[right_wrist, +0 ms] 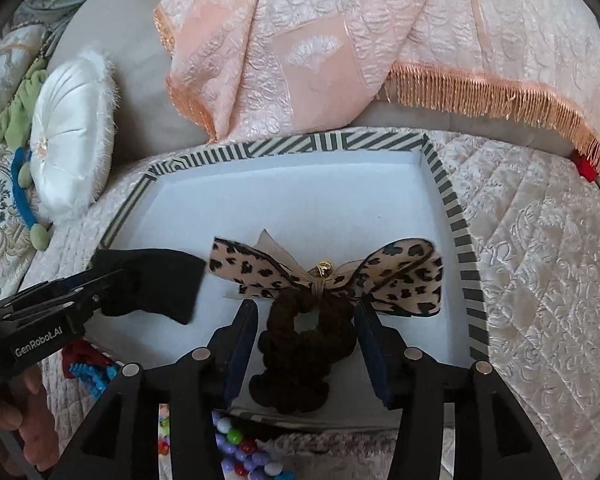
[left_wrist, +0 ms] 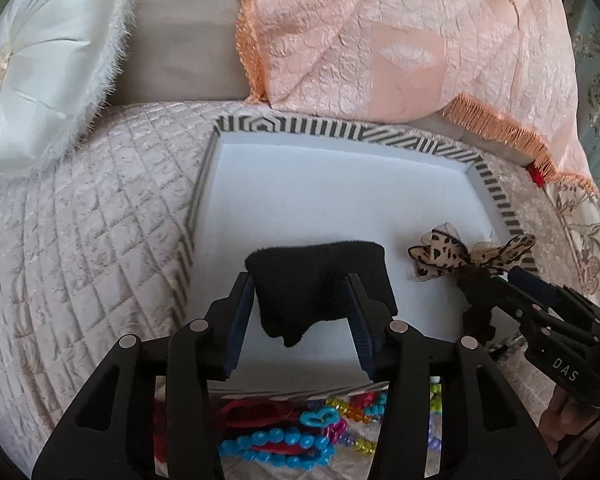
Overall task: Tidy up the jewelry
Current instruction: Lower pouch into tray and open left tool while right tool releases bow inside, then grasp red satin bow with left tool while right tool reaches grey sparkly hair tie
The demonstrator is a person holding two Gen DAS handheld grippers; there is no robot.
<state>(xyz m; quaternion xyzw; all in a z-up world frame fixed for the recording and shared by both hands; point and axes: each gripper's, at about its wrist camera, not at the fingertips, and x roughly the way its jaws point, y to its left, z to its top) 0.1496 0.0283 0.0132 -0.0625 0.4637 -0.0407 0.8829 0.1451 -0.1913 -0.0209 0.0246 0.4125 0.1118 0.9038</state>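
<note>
A striped-rim box [left_wrist: 288, 126] with a white inside lies on the quilted bed; it also shows in the right wrist view [right_wrist: 456, 220]. My left gripper [left_wrist: 300, 292] is shut on a black fabric piece [left_wrist: 320, 272] and holds it over the box. My right gripper [right_wrist: 306, 320] is shut on a brown scrunchie [right_wrist: 300, 356] with a leopard-print bow [right_wrist: 404, 280], over the box's right side. Each gripper shows in the other's view, the right one [left_wrist: 540, 300] and the left one [right_wrist: 80, 292].
Colourful bead necklaces [left_wrist: 284, 436] lie on the bed in front of the box; they also show in the right wrist view [right_wrist: 240, 452]. A white round cushion [left_wrist: 44, 68] sits at the left. A peach fringed blanket [left_wrist: 380, 40] hangs behind the box.
</note>
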